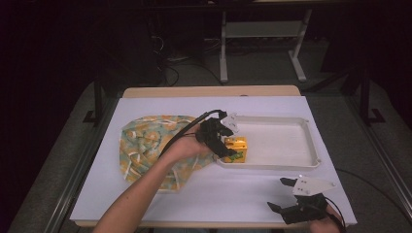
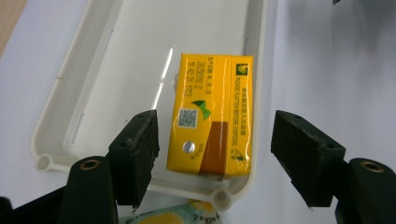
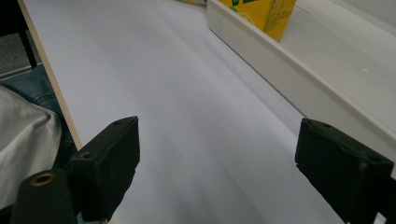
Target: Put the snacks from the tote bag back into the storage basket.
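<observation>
Left hand-held gripper spread w/ yellow juice carton between jaws, untouched, in white tray, frame center. Right hand-held gripper spread, bottom right.

One camera looks down from above the worktop; two ride the grippers, close in, all sharing the white tray corner.
</observation>
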The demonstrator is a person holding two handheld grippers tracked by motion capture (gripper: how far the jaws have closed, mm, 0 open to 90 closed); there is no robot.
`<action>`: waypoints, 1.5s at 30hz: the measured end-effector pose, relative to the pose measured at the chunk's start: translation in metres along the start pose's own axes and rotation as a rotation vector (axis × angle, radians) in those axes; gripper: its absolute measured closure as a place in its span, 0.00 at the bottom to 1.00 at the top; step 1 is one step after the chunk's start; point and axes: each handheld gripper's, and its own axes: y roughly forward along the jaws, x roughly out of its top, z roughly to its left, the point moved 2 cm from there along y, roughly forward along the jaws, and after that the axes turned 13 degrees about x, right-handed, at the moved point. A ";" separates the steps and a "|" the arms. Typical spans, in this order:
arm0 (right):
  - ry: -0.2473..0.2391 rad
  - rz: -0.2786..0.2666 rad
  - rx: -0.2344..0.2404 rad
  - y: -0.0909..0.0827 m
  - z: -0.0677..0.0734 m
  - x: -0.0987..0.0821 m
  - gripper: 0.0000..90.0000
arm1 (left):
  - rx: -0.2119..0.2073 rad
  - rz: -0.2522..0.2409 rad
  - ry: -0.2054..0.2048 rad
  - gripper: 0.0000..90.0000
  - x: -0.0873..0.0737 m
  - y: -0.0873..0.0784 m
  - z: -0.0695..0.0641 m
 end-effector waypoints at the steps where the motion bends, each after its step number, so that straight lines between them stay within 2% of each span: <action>1: 0.002 -0.001 -0.001 0.000 0.000 0.000 0.15 | -0.002 -0.004 -0.004 0.35 -0.001 -0.002 0.001; 12: 0.006 -0.010 -0.008 -0.001 -0.002 0.000 0.15 | 0.008 -0.044 -0.083 0.32 -0.023 -0.019 0.003; 18: 0.014 -0.008 -0.013 -0.001 -0.003 0.000 0.15 | 0.011 -0.065 -0.146 0.29 -0.038 -0.029 0.002; 24: 0.017 -0.014 -0.020 -0.002 -0.005 -0.001 0.15 | 0.018 -0.065 -0.168 0.28 -0.050 -0.033 0.001; 27: 0.017 -0.012 -0.024 -0.002 -0.006 -0.001 0.15 | 0.017 -0.073 -0.198 0.28 -0.056 -0.034 -0.002; 30: 0.021 -0.014 -0.022 -0.002 -0.007 -0.001 0.15 | 0.024 -0.073 -0.191 0.28 -0.060 -0.036 -0.005; 34: 0.027 -0.016 -0.021 -0.002 -0.007 -0.001 0.15 | 0.024 -0.083 -0.208 0.27 -0.066 -0.037 -0.008; 37: 0.027 -0.018 -0.022 -0.002 -0.007 -0.001 0.15 | 0.018 -0.072 -0.214 0.27 -0.070 -0.038 -0.008; 42: 0.027 -0.017 -0.026 -0.002 -0.008 -0.002 0.15 | 0.011 -0.082 -0.259 0.25 -0.077 -0.042 -0.010; 45: 0.026 -0.016 -0.027 -0.002 -0.008 -0.002 0.15 | 0.017 -0.098 -0.265 0.24 -0.081 -0.045 -0.011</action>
